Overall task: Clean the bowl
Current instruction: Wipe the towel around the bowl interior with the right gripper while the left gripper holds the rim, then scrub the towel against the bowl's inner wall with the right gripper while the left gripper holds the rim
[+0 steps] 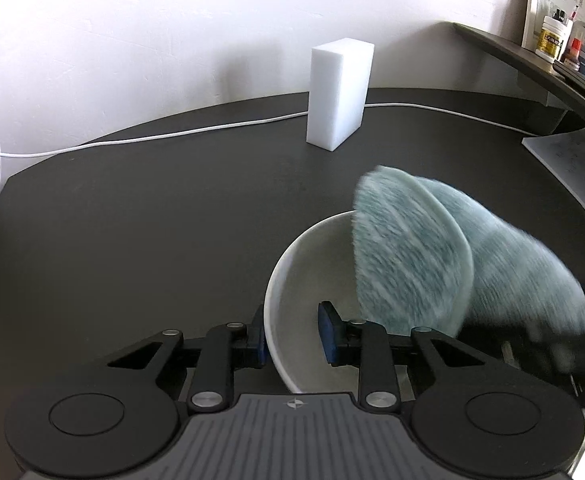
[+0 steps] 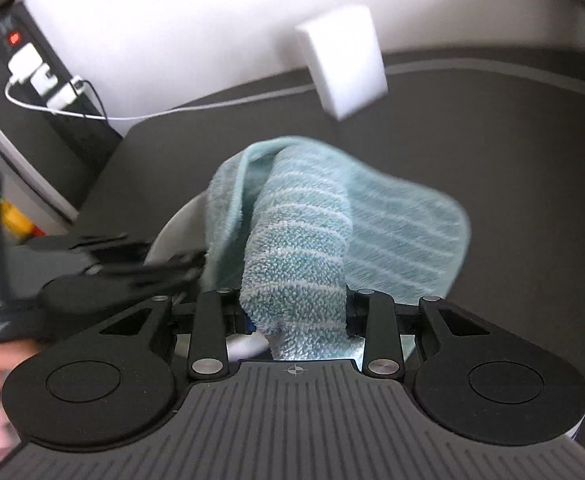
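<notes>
L gripper [image 1: 294, 330]: jaws straddle near wall of white bowl [image 1: 312, 264], one blue pad outside, one inside; pad contact w/ wall can't be confirmed. R gripper [image 2: 296, 314]: clamped on bunched end of teal striped cloth [image 2: 304, 240], rest of cloth draped over bowl's far rim, partly inside. Cloth blurred in L view. Bowl sits tilted on dark table [image 1: 152, 220]. White foam block [image 1: 338, 92] upright farther back, white cable [image 1: 172, 134] behind it.
</notes>
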Demonstrator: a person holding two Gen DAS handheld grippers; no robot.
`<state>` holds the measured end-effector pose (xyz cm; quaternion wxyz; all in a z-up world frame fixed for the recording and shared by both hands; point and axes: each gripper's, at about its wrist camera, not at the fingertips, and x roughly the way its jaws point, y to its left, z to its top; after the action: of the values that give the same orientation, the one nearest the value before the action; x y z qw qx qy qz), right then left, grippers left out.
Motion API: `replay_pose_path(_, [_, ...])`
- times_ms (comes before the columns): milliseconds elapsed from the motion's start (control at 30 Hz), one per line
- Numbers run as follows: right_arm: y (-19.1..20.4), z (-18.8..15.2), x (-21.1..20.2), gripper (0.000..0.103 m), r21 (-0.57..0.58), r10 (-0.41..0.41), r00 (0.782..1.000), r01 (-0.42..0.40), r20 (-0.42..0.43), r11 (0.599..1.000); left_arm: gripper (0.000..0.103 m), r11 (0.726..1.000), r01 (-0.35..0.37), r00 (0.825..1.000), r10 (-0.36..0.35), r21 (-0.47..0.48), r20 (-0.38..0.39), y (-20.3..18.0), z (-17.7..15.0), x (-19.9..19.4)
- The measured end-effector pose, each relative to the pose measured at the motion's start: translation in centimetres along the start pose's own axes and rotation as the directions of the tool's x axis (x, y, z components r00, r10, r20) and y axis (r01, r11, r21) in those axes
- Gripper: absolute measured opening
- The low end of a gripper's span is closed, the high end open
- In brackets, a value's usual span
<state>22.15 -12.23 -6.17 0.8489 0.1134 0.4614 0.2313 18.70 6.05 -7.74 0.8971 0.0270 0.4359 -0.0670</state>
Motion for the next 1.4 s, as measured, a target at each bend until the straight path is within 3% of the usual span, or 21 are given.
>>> replay_pose_path(133, [1.4,-1.7,-1.8,0.039,-0.013,-0.024,0.999,0.025,0.041,1.0,0.028,1.0,-0.007,1.0,0.007,-0.005,0.003,0.0,-0.1,0.0])
replay_pose_path(333, [2.8,-2.5,-1.3,0.039,-0.09,-0.059,0.993,0.068,0.098,0.994,0.028,1.0,-0.02,1.0,0.02,0.009,0.006,-0.1,-0.3,-0.1])
replay_pose_path(533, [0.6,0.2,-0.8,0.031,-0.085,-0.097,0.989,0.107,0.115,0.991,0.027,1.0,0.004,1.0,-0.004,0.03,0.001,-0.3,-0.5,-0.2])
replay_pose_path(667, [1.1,3.2,1.0,0.031,-0.227,-0.136,0.982,0.163,0.131,0.96,0.026,1.0,0.009,1.0,-0.009,0.029,-0.003,-0.6,-0.5,-0.3])
replay_pose_path(800, [3.5,4.3,2.9,0.031,-0.424,-0.147,0.974,0.207,0.17,0.882,0.029,1.0,-0.007,1.0,0.007,-0.006,-0.023,-0.2,-0.3,-0.4])
replay_pose_path(900, [5.3,3.3,4.2,0.031,-0.619,-0.177,0.968,0.25,0.179,0.745,0.031,0.998,-0.049,0.999,0.049,0.029,-0.013,0.0,-0.1,-0.5])
replay_pose_path(967, [5.7,2.5,4.1,0.031,-0.691,-0.172,0.97,0.243,0.172,0.681,0.031,0.996,-0.072,0.997,0.072,0.052,-0.008,0.2,0.1,-0.3])
replay_pose_path(1100, [5.4,1.7,2.9,0.03,-0.803,-0.098,0.993,0.114,0.069,0.585,0.04,0.994,-0.038,0.999,0.038,0.098,-0.006,0.6,0.6,0.0])
replay_pose_path(1200, [5.2,1.9,2.0,0.03,-0.851,-0.07,0.997,0.014,-0.027,0.525,0.032,0.991,0.035,0.999,-0.033,0.129,-0.02,0.6,0.3,-0.3])
replay_pose_path(1300, [5.4,2.5,2.0,0.032,-0.865,-0.096,0.994,-0.001,-0.056,0.501,0.026,0.988,0.055,0.998,-0.051,0.145,-0.031,0.4,-0.3,-0.7])
replay_pose_path(1367, [5.9,3.0,2.2,0.052,-0.854,-0.107,0.994,0.022,-0.039,0.52,0.024,0.988,0.061,0.998,-0.057,0.14,-0.029,0.4,-0.5,-0.8])
replay_pose_path(1400, [6.3,3.2,2.2,0.055,-0.845,-0.103,0.994,0.029,-0.031,0.533,0.022,0.988,0.063,0.998,-0.06,0.137,-0.028,0.5,-0.6,-0.8])
